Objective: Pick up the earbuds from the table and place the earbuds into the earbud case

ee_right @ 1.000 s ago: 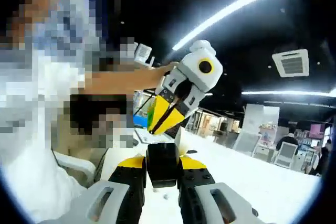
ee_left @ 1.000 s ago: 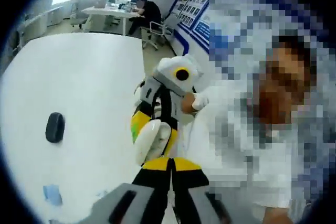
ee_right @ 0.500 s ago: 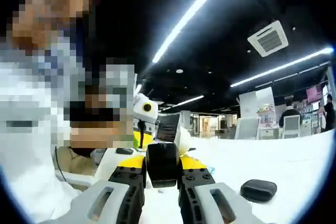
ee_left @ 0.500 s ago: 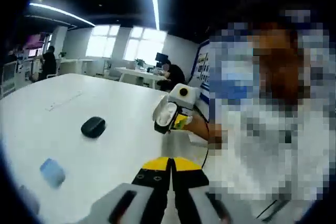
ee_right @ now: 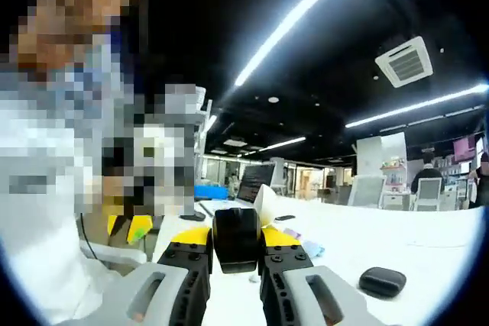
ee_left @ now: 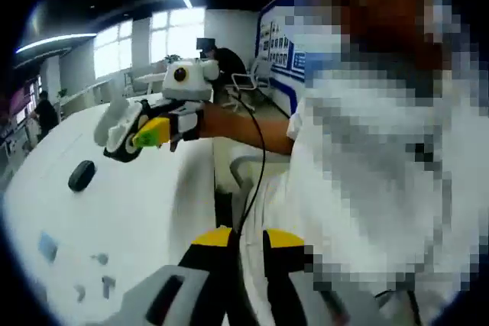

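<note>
Two grippers: the left gripper [ee_left: 247,240] and the right gripper [ee_right: 237,243], both held up off the white table [ee_left: 145,219].
Right gripper state: clamped on the black body of the earbud case [ee_right: 235,227]; its white lid [ee_right: 265,205] stands open just beyond the jaw tips.
Left gripper state: jaws a little apart, with nothing I can make out between them.
Case from the left gripper: ahead and up to the left in the left gripper view, well apart from the jaws, lid tilted up and away.
Earbuds: not certain. A few small pale pieces [ee_left: 105,285] lie on the table low and to the left of the left jaws. They may be the earbuds, but they are too small to say.
Their long axis: cannot tell.
Nearer tool: the left gripper, by my judgement, since the right one is taken up with the case.
Other things: a black oval object [ee_left: 82,175] on the table between the case and those pieces, and a small blue item [ee_left: 47,246] beside them.
Coming move: likely the left gripper swings down and left toward the pieces while the case is held open.
</note>
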Demonstrator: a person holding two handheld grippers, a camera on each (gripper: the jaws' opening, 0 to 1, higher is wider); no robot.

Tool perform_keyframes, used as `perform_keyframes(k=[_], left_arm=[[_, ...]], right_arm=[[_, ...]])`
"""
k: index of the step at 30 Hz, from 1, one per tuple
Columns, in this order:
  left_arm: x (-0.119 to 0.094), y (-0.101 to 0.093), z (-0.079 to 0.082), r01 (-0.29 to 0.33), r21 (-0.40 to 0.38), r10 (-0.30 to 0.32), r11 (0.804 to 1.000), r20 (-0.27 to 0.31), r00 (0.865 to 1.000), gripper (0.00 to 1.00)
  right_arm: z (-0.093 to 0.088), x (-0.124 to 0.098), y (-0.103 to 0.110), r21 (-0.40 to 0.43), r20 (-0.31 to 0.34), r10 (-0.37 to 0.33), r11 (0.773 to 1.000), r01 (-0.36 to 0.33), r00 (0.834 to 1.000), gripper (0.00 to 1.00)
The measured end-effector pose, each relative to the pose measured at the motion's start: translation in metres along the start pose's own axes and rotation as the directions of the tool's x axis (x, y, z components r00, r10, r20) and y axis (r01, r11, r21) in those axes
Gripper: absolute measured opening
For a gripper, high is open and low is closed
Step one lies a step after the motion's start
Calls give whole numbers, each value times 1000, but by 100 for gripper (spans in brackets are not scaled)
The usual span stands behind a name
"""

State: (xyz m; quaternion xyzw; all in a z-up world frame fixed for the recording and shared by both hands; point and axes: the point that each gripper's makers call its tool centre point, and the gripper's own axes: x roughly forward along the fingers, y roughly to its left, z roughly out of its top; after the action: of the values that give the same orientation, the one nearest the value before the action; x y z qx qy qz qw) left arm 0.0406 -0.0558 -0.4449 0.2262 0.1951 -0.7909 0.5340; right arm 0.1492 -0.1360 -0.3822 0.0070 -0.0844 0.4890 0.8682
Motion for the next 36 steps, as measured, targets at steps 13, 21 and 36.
perform_keyframes(k=[13,21,36], left_arm=[[56,-19,-53,63,-51,-74,997,-268,961,14],[86,-36,-59,73,347,42,935,-312,949,16],[103,-28,-77,34,281,52,959,-292,955,15]], right_arm=[[28,-14,-1,-63,30,-21,998,23,999,21],[31,-20,-5,-60,39,-35,998,37,999,21],[31,-20,-4,-48,43,-25,998,27,999,22]])
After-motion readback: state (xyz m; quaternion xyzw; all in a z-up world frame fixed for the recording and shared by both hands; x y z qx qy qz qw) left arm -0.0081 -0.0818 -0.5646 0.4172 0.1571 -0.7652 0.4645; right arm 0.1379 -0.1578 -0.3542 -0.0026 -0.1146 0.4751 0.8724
